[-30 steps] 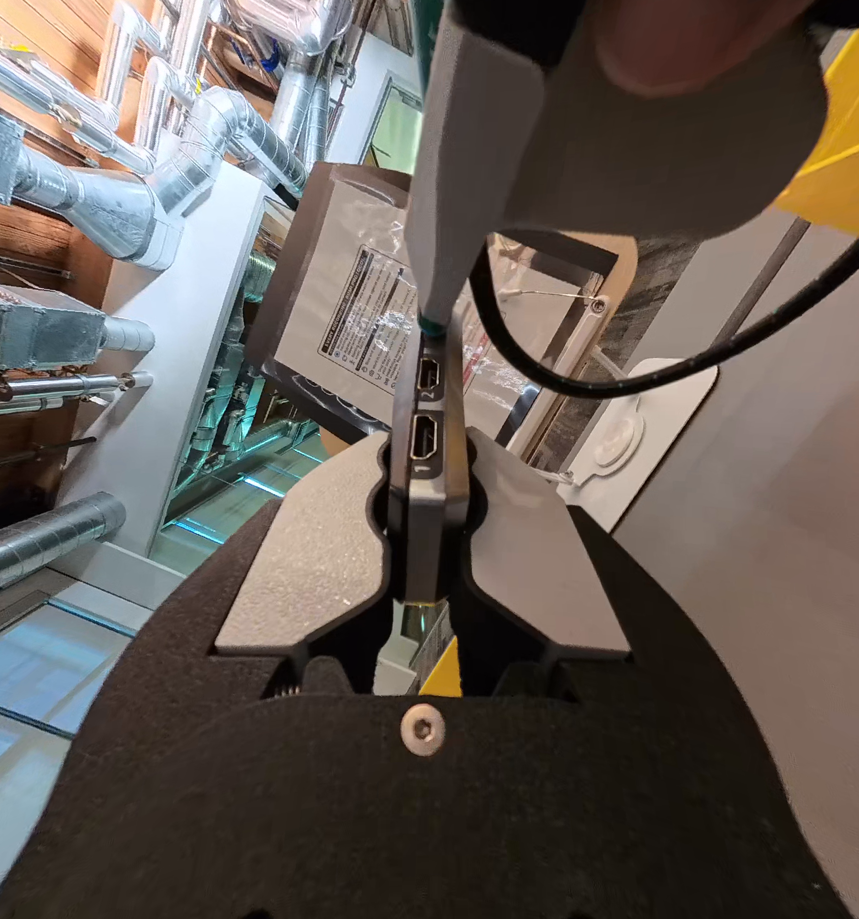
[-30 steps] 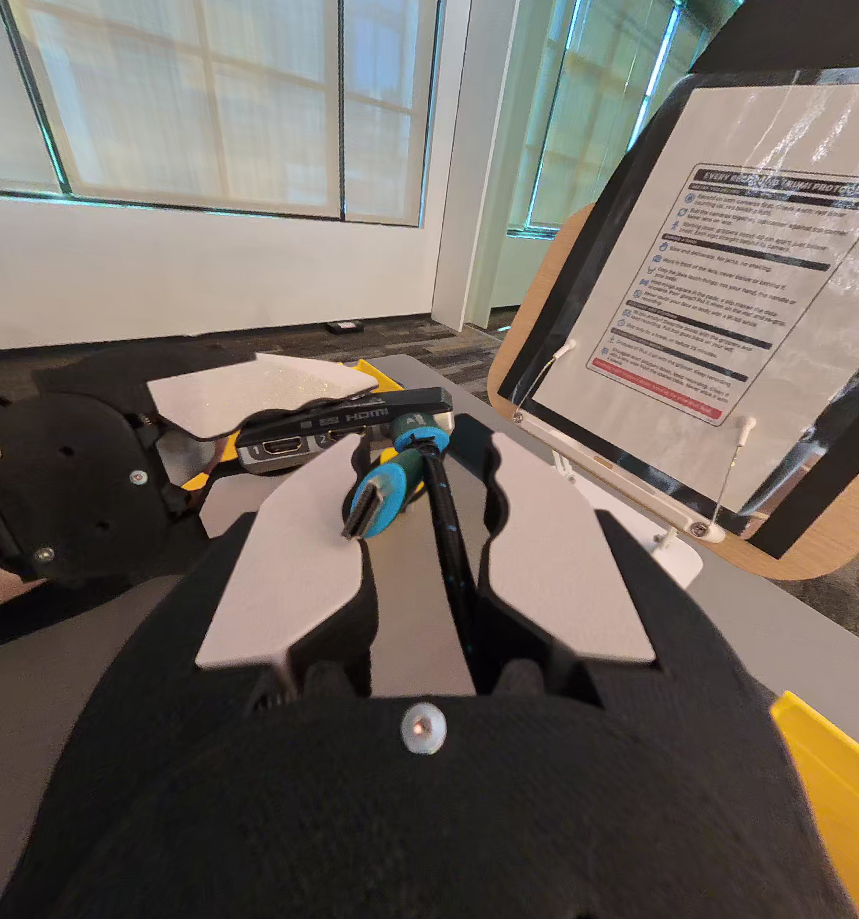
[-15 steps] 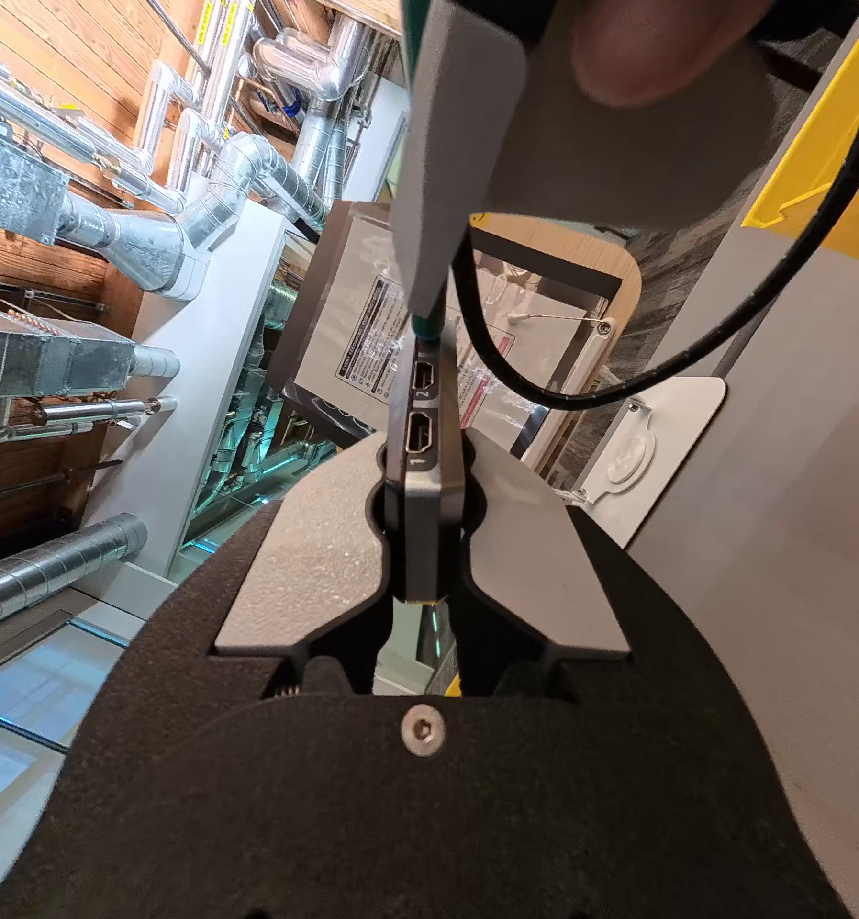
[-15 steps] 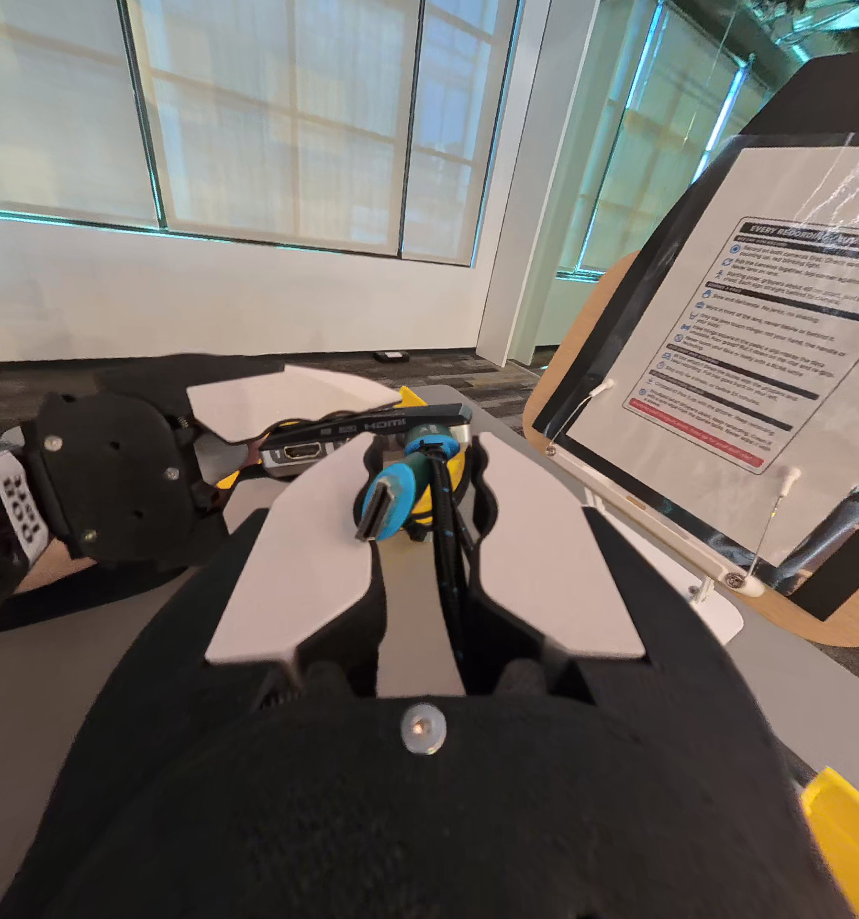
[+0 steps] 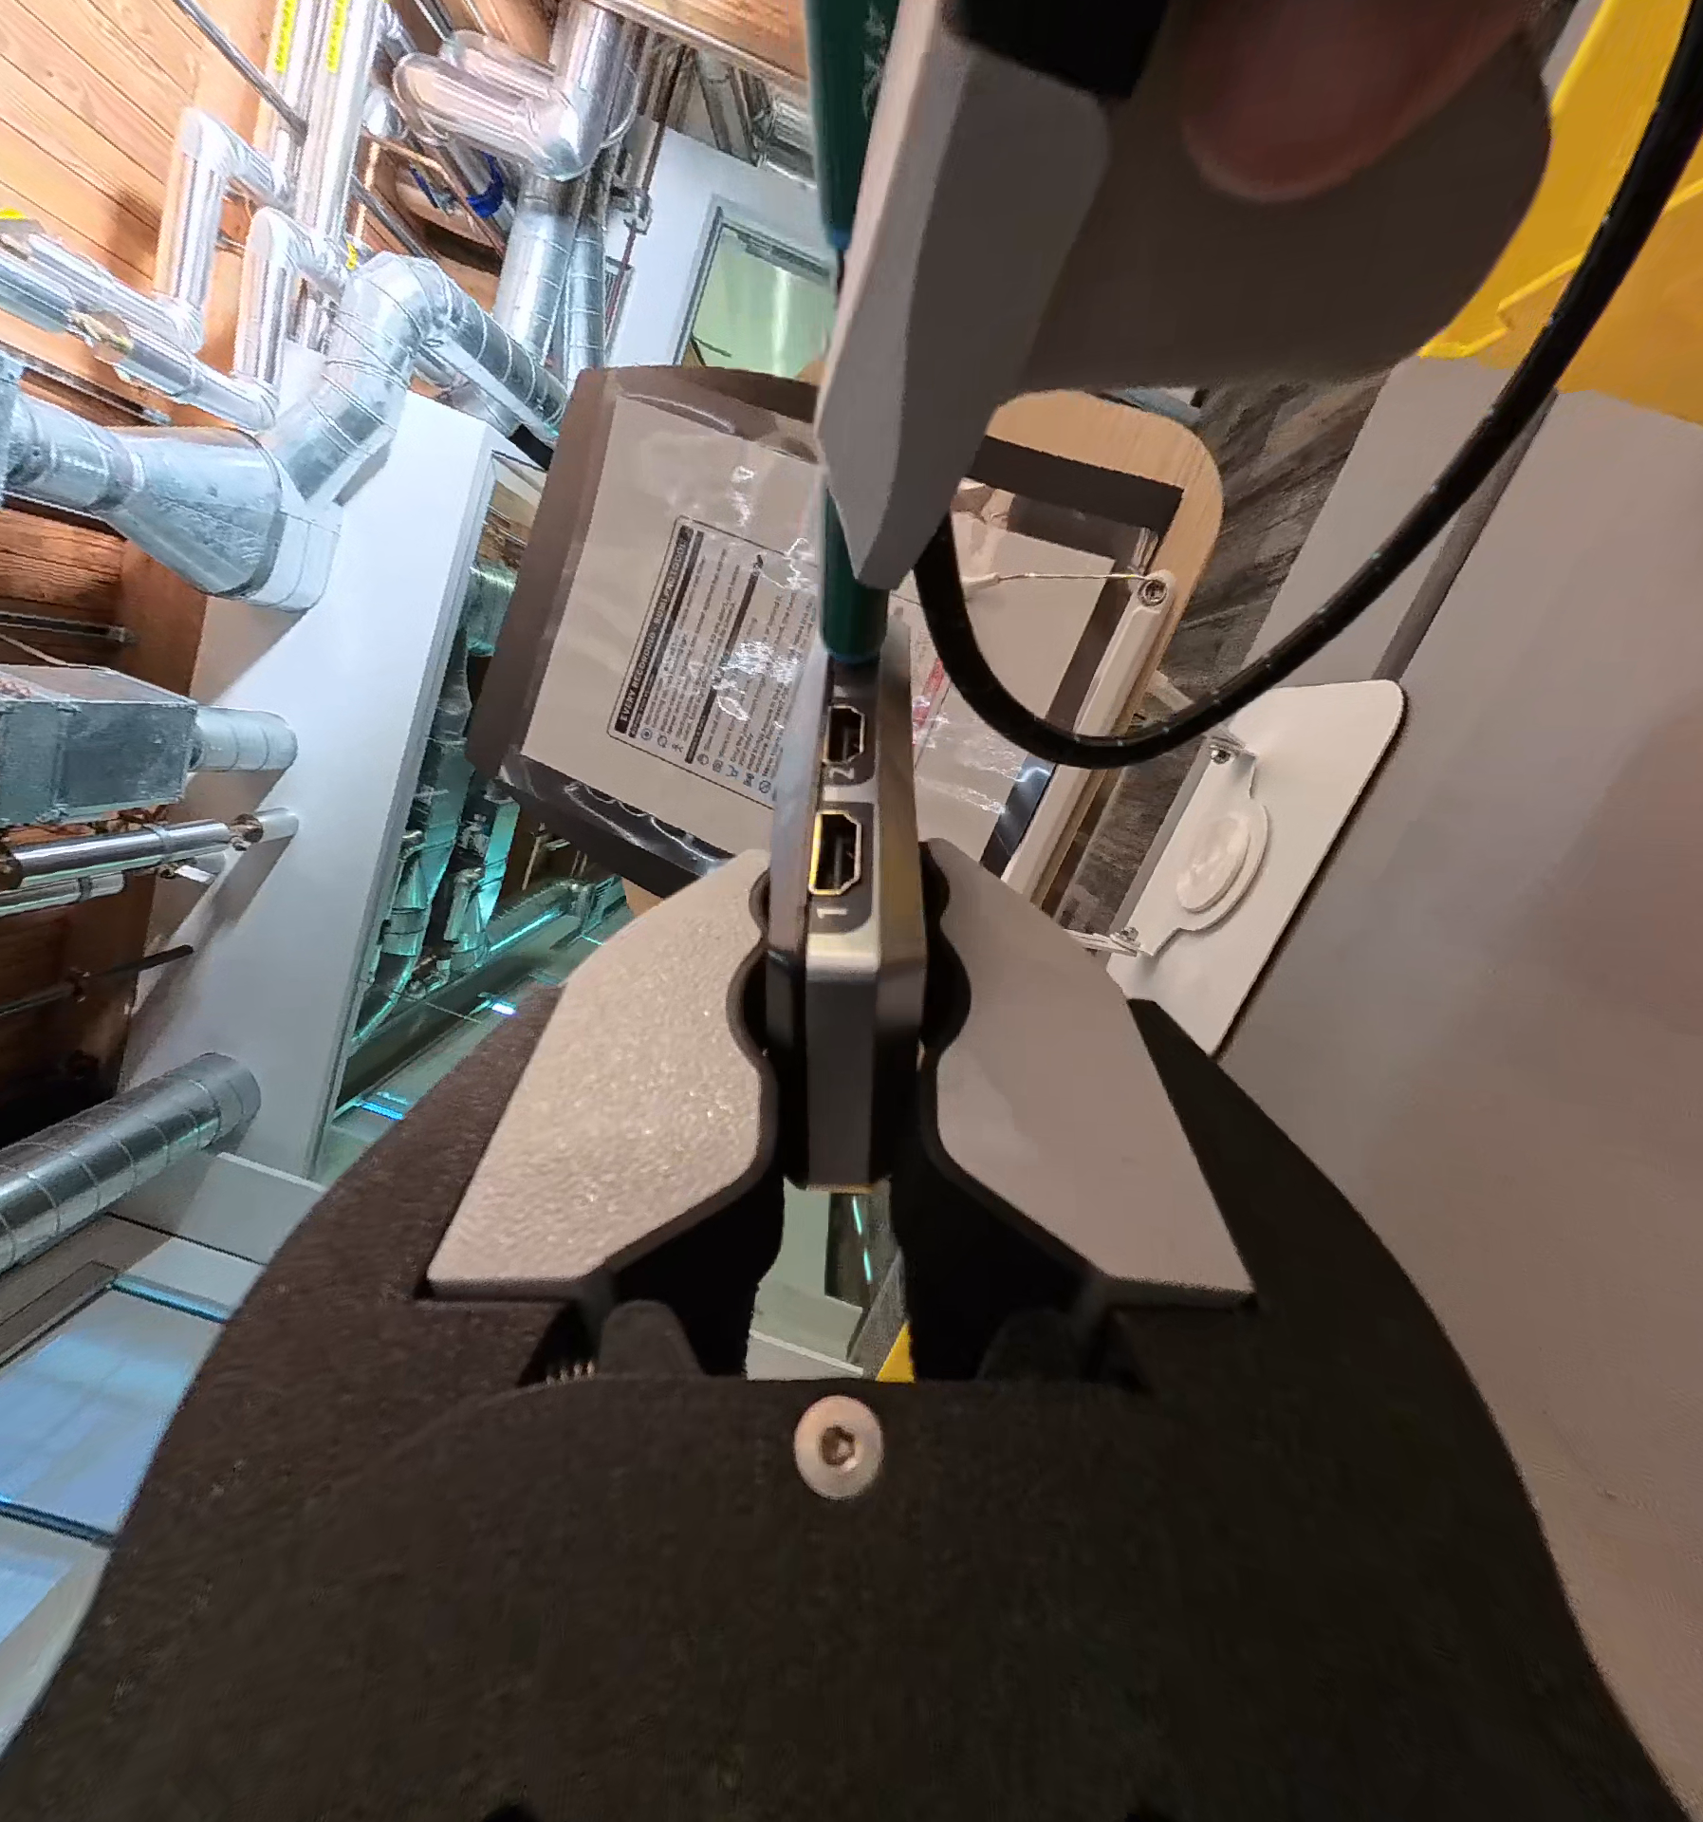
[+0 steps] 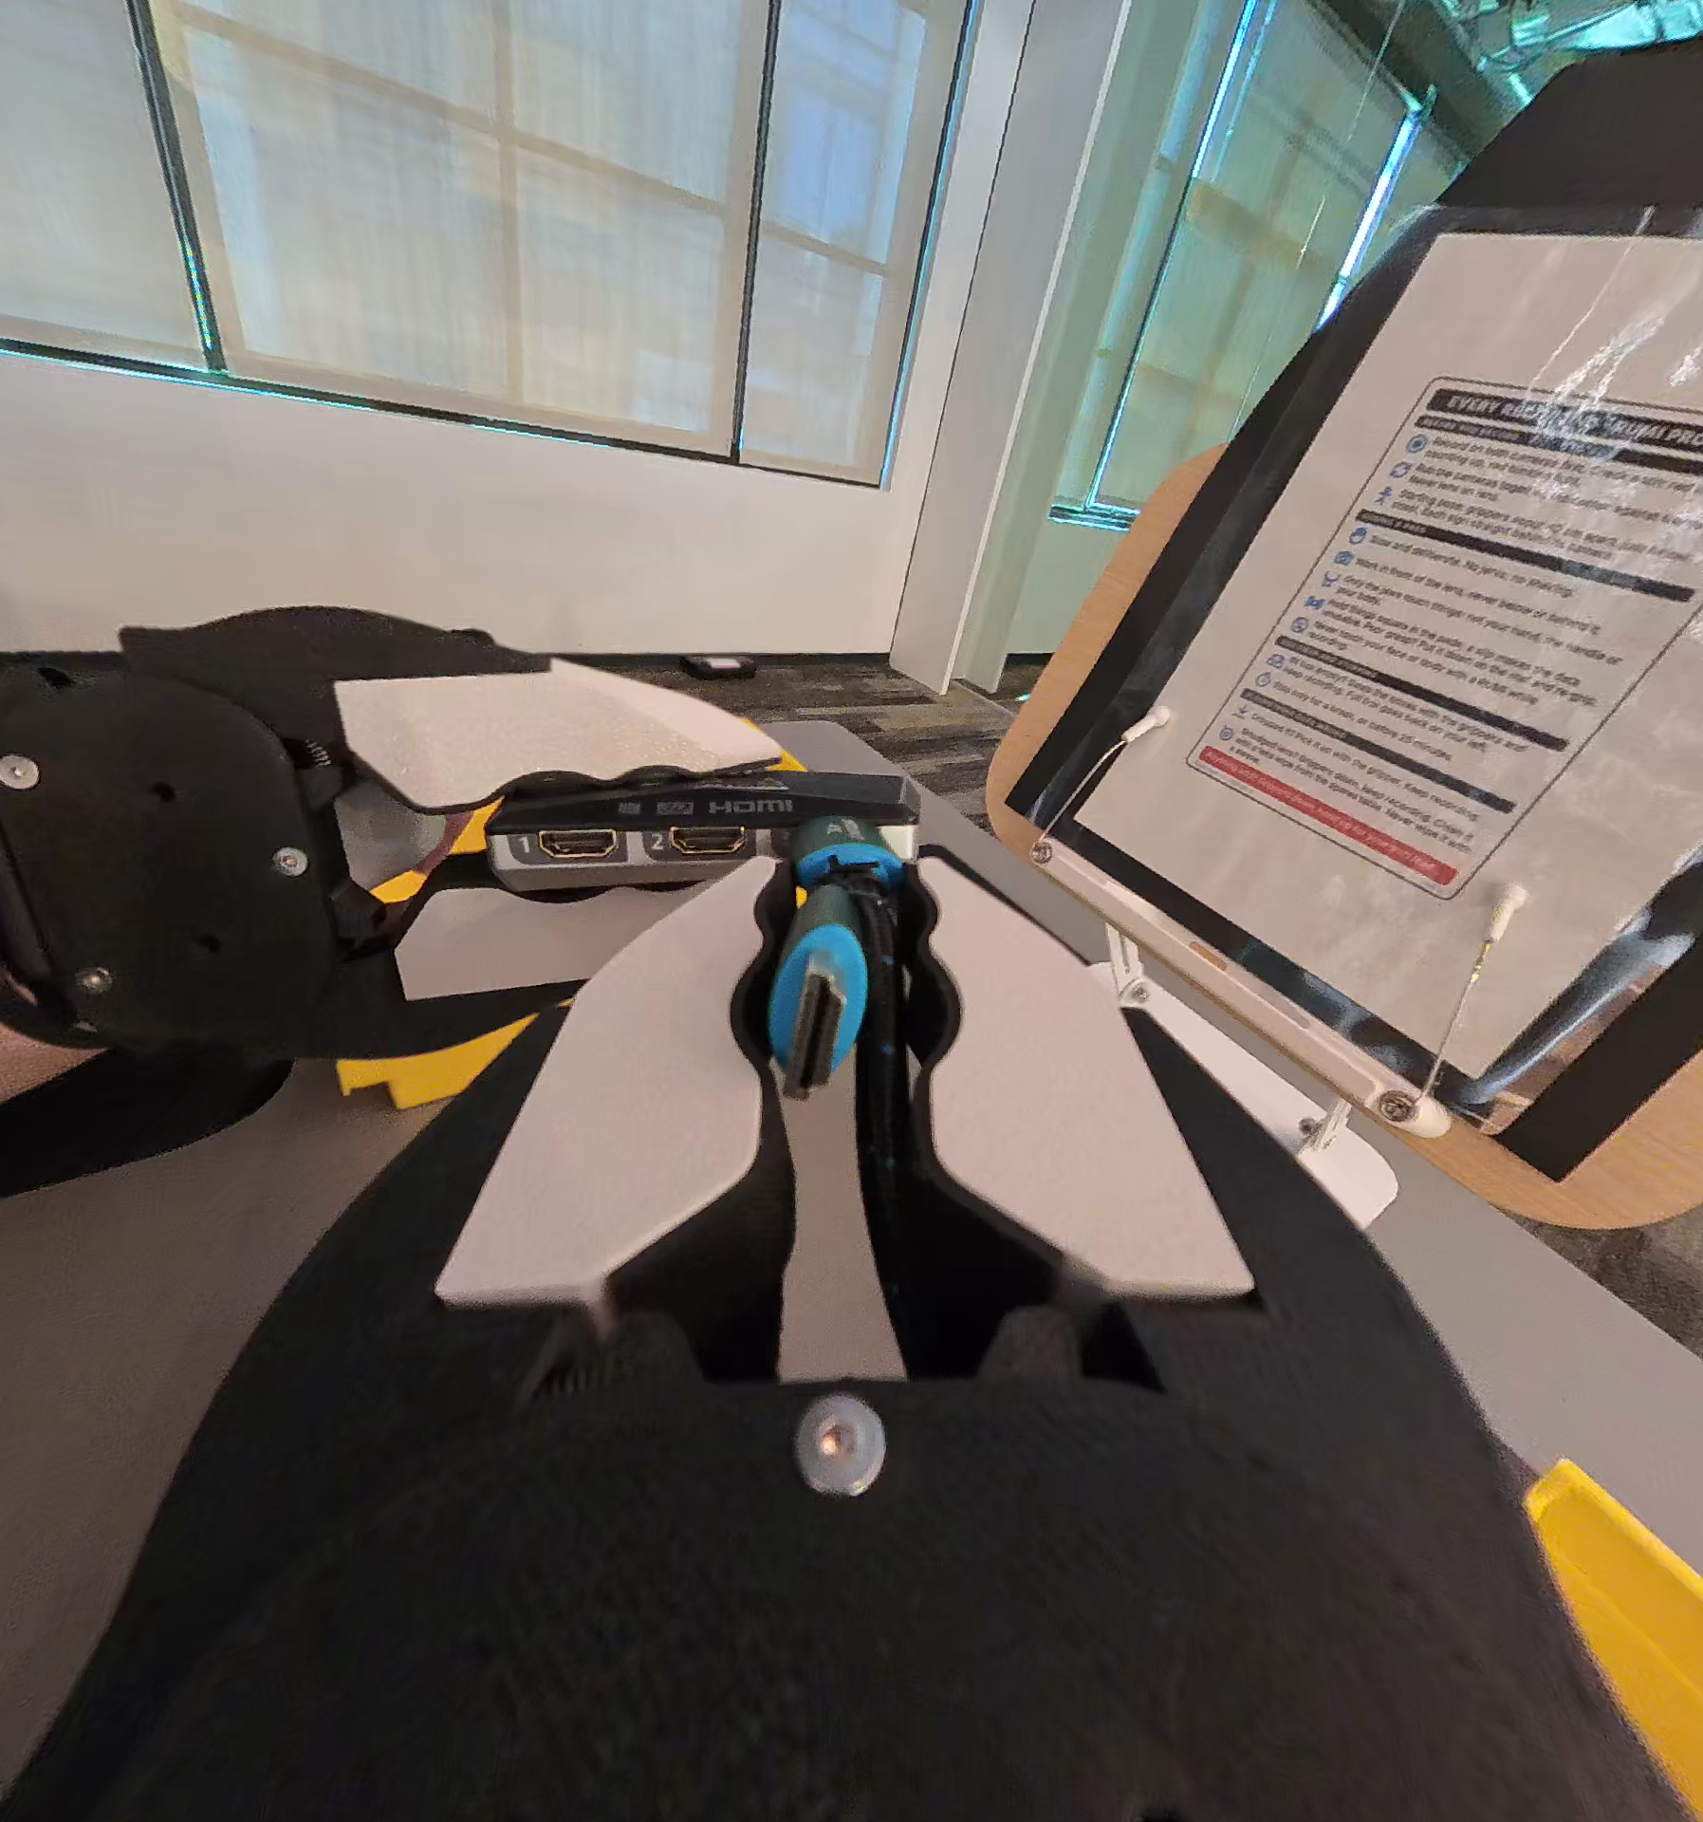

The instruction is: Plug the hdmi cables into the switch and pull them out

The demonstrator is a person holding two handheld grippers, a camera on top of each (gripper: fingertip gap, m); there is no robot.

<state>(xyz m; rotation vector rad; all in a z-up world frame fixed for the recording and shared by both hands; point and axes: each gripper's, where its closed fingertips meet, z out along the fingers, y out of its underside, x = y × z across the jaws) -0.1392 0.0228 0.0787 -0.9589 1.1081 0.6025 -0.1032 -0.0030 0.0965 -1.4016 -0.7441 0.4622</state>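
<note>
My left gripper point(image 5: 845, 877) is shut on a dark HDMI switch point(image 5: 842, 1035) and holds it edge-on above the grey table point(image 5: 1517, 1085). Its two nearer ports are empty. A green HDMI plug point(image 5: 845, 631) sits in the third port. In the right wrist view the switch point(image 6: 709, 804) faces me, held by the left gripper point(image 6: 620, 858). My right gripper point(image 6: 842, 877) is shut on the plugged-in green and blue plug point(image 6: 832, 843). A second, free plug point(image 6: 813, 986) lies between my fingers point(image 6: 650, 1085), its metal end toward the camera. The black cable point(image 5: 1271, 680) loops to the right.
A laminated sheet on a black stand point(image 6: 1419, 641) with a white base point(image 5: 1222, 858) stands right behind the switch. Yellow bins sit at the near right point(image 6: 1665, 1627) and under the left gripper point(image 6: 413, 1075). A person's finger point(image 5: 1320, 99) rests on the right gripper's finger. Some 5 cm of space lies between my two pairs of fingers.
The switch now faces the right gripper more squarely and looks closer. The free plug has swung to point back at the camera. Both grips are unchanged.
</note>
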